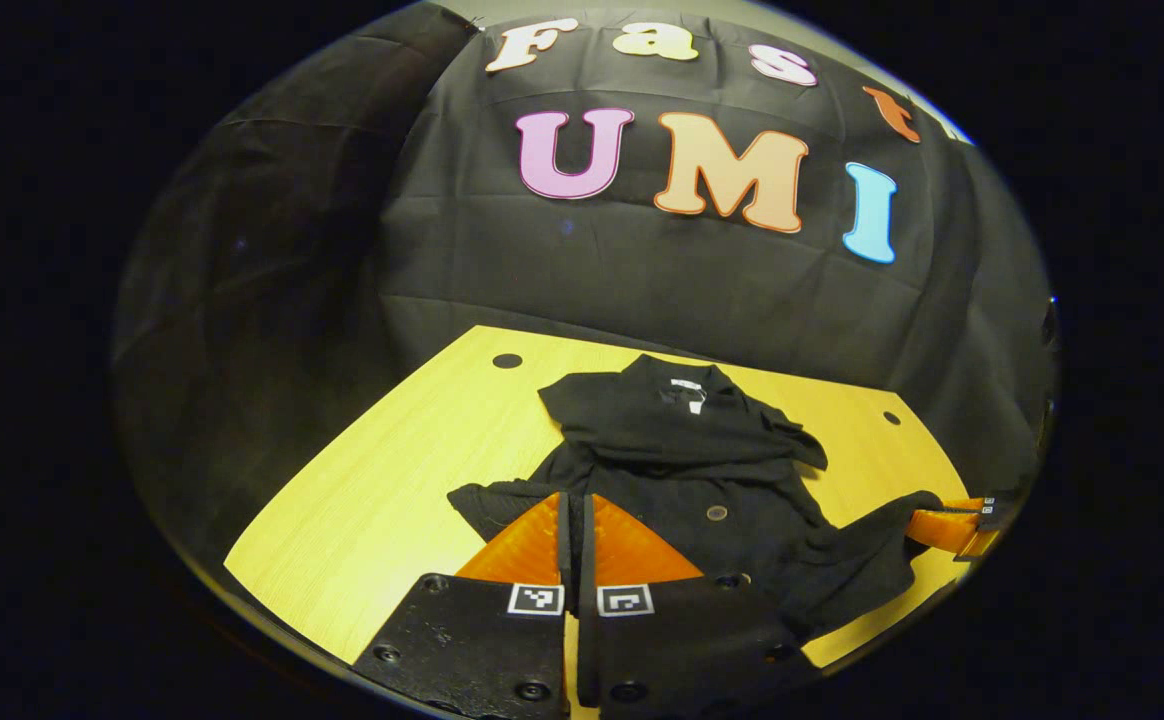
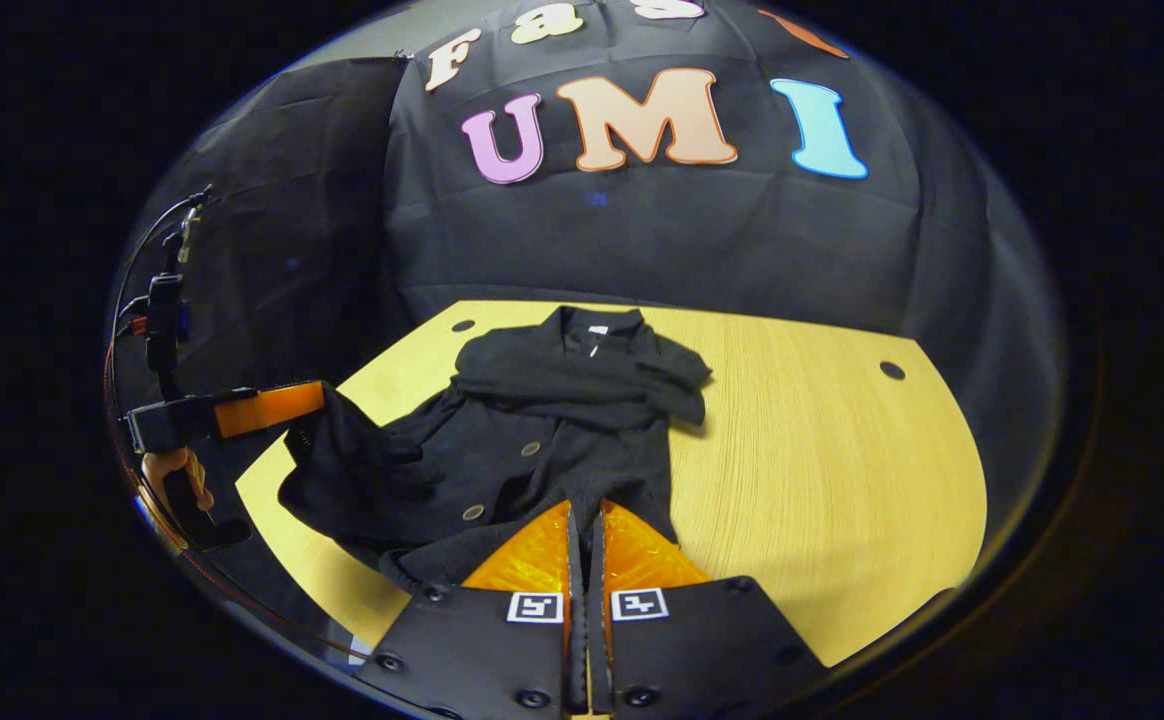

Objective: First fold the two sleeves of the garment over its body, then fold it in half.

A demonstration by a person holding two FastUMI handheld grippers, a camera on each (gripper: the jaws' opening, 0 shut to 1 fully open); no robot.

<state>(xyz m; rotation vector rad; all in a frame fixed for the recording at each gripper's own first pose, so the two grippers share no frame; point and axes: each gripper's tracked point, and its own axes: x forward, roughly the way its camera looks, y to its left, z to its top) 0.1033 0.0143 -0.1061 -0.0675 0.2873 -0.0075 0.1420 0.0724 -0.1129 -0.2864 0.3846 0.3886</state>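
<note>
The garment (image 2: 542,440) lies on the desk (image 2: 822,480), sleeves folded in, both our tools (image 1: 576,500) (image 2: 585,505) pinched shut on its near hem, which we should lift evenly toward the collar.

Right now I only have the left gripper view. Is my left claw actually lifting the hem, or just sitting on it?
Observer: It looks like it is lifting. The right gripper view shows the left claw from the side, and the garment rises off the table to its tip.
Operator: And the right claw? It's tiny at my edge.
Observer: The fingers of the right claw are nearly together, with the near hem at their tips.
Operator: What's under the left claw?
Observer: A hand is holding its grip, out past the table's edge.
</note>
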